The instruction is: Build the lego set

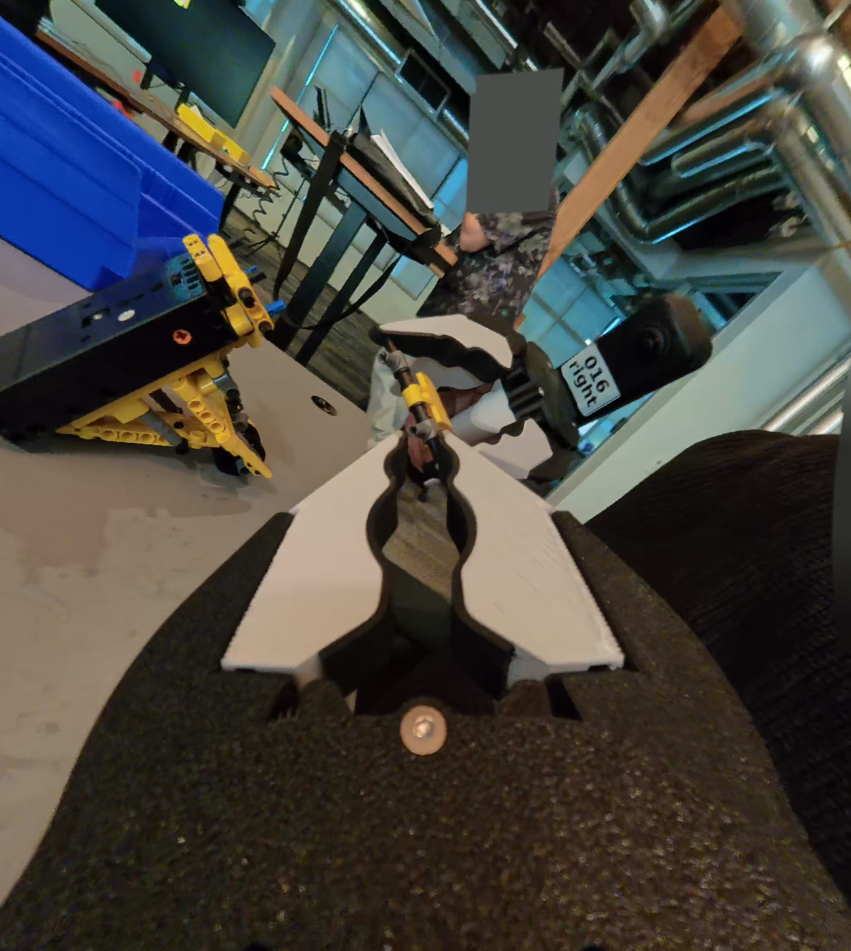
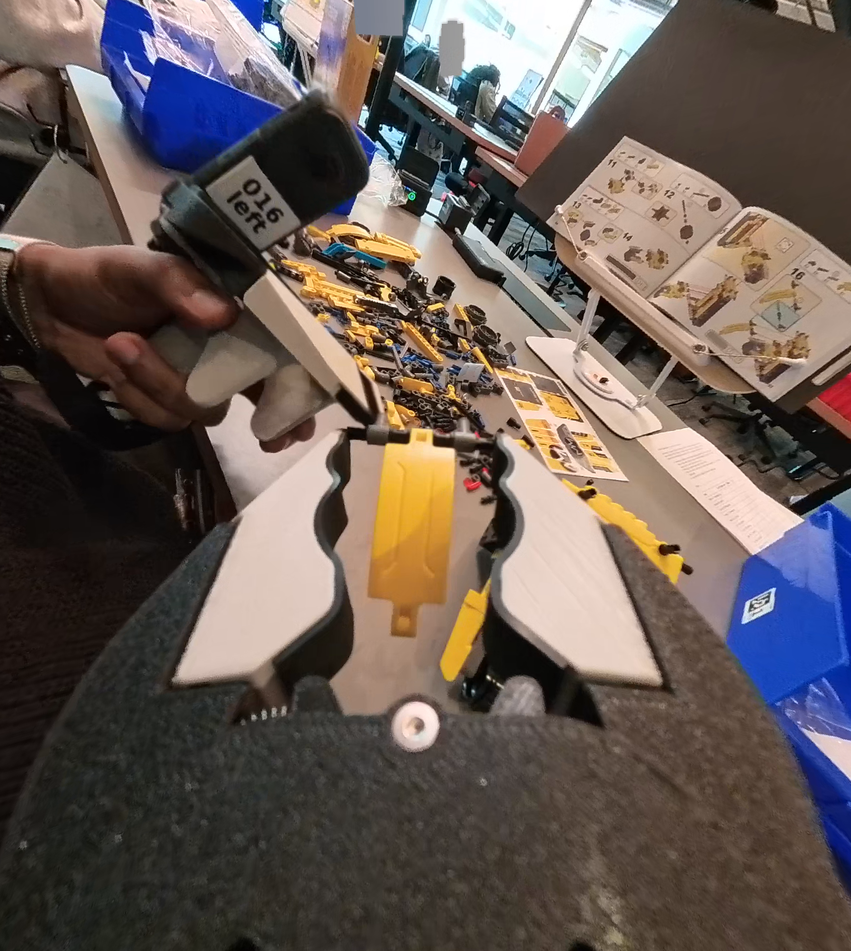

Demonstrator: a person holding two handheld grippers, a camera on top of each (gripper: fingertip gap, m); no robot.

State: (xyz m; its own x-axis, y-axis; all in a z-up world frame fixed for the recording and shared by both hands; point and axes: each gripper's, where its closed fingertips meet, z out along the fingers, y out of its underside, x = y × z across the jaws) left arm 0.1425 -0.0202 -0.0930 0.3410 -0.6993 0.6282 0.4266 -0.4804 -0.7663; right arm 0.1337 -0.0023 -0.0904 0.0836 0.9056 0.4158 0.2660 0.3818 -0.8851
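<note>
**Inspector:** Between the two grippers, above the table edge, sits one small assembly: a black axle (image 1: pixel 415 406) carrying one yellow connector and two grey joints. State the left gripper (image 1: pixel 421 453).

**Assistant:** Its white fingers are drawn nearly together at the tips, pinching the lower end of the black axle. One hand (image 2: pixel 120 329) holds its handle, seen from the right wrist view.

**Inspector:** And the right gripper (image 2: pixel 421 437)?

**Assistant:** Its two fingers stand apart along most of their length, and the tips bear on the two ends of the black axle, which spans them crosswise. I read it as clamped on that piece. One yellow curved panel (image 2: pixel 410 535) hangs from the axle between the fingers.

**Inspector:** Surroundings, counted.

**Assistant:** One grey table (image 2: pixel 681 520). One partly built model (image 1: pixel 120 360), black and yellow, rests on it well to the left of the left gripper. One spread of loose parts (image 2: pixel 413 334), too many to count, lies beyond the right gripper. One open instruction booklet (image 2: pixel 711 257) rests on one white stand (image 2: pixel 598 381). One sticker sheet (image 2: pixel 557 427) and one printed sheet (image 2: pixel 711 478) lie flat near the stand. Blue bins: one (image 2: pixel 825 592) at the right, and more (image 2: pixel 192 103) behind the left gripper, their number unclear.

**Inspector:** Persons?

**Assistant:** One stands beyond the table (image 1: pixel 495 257); others farther off are too small to count.
</note>
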